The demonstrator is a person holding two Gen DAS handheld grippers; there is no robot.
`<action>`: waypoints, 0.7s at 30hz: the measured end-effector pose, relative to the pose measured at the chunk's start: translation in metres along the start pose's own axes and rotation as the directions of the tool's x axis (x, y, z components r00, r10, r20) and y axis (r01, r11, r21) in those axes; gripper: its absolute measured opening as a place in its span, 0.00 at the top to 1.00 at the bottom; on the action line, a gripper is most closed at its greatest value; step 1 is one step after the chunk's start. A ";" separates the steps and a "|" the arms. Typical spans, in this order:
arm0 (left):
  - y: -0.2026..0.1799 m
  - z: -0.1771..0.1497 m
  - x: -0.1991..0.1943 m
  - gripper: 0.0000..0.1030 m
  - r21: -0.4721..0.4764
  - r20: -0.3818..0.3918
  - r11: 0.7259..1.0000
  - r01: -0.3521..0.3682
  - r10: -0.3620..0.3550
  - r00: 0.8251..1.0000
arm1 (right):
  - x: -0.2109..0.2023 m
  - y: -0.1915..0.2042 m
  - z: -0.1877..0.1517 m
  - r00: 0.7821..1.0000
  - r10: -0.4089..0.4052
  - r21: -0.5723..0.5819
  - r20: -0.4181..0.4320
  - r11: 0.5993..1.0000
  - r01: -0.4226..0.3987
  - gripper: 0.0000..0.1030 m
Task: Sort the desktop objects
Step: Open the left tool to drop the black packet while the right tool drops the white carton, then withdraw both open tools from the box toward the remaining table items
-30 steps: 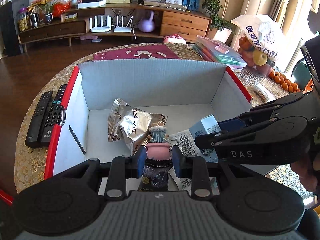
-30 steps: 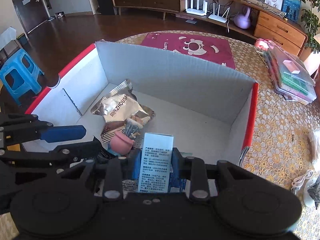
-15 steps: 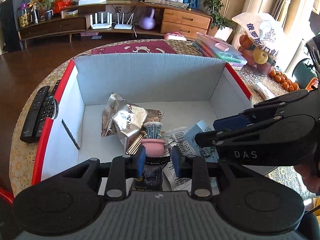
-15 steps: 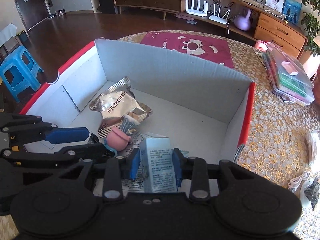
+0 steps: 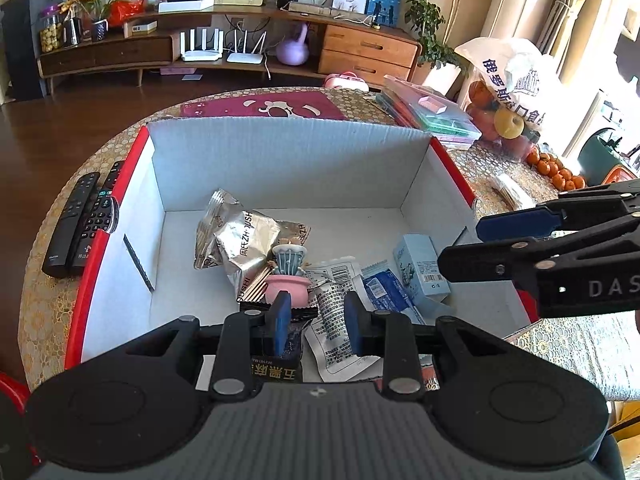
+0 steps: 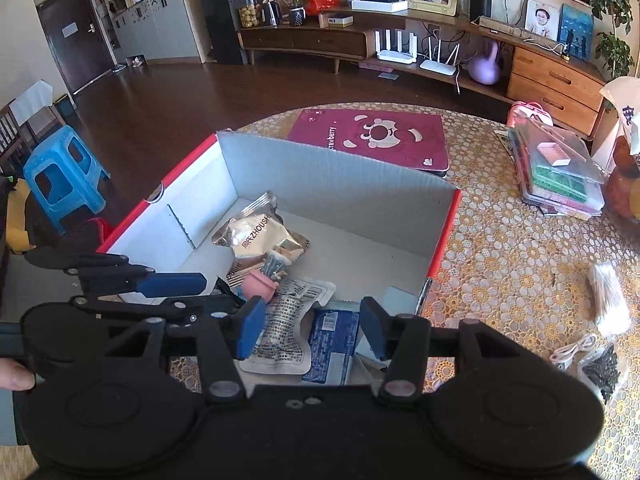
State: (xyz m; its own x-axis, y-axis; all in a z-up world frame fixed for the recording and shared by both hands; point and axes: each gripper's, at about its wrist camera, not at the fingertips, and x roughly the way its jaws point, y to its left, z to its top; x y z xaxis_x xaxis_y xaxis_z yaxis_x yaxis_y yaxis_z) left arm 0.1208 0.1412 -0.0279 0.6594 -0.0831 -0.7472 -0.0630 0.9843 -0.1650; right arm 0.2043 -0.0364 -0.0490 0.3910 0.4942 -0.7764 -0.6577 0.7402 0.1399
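Note:
A white-lined carton with red outer sides [image 5: 280, 160] [image 6: 340, 184] holds the sorted items. A pink pot ornament [image 5: 290, 284] [image 6: 260, 284] stands on a black packet beside a silver snack bag [image 5: 244, 240] [image 6: 260, 236]. A light blue box [image 5: 420, 268] lies on its side at the right, next to a white sachet [image 5: 332, 304] and a blue sachet [image 5: 384, 288]. My left gripper [image 5: 316, 322] is open over the carton's near edge, holding nothing, with the pot just beyond its left finger. My right gripper [image 6: 311, 328] is also open and empty above the sachets.
Two black remotes [image 5: 80, 224] lie left of the carton. Behind it is a red mat [image 6: 372, 140]. At the right are stacked plastic cases [image 6: 560, 164], a bag of fruit [image 5: 508, 92], tangerines [image 5: 556, 168], a pack of cotton swabs [image 6: 608, 300] and a white cable [image 6: 572, 352].
The right gripper opened and the light blue box dropped flat into the carton. The pink pot left the left gripper's fingers and stands free. Both grippers drew back.

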 end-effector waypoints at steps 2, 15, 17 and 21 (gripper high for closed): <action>-0.003 -0.001 -0.003 0.73 0.002 0.005 1.000 0.000 0.000 1.000 | -0.009 -0.001 -0.003 1.000 0.006 0.004 0.011 1.000 -0.006 0.48; -0.028 -0.008 -0.022 0.73 0.018 0.010 1.000 0.004 -0.004 1.000 | -0.064 -0.014 -0.032 0.996 -0.011 0.041 0.093 0.999 0.007 0.33; -0.032 -0.009 -0.024 0.73 0.021 0.010 1.000 0.004 -0.004 1.000 | -0.070 -0.019 -0.038 0.995 -0.019 0.055 0.100 0.998 0.014 0.30; -0.037 -0.010 -0.028 0.73 0.019 0.010 1.000 0.002 -0.002 1.000 | -0.085 -0.029 -0.052 0.992 -0.039 0.078 0.117 0.997 0.030 0.26</action>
State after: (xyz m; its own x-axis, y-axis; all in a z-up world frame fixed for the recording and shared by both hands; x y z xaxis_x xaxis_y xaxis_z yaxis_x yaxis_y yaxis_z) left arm 0.0973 0.1058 -0.0076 0.6673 -0.0838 -0.7401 -0.0472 0.9869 -0.1543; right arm 0.1571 -0.1236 -0.0187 0.4889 0.5151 -0.7040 -0.5936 0.7878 0.1643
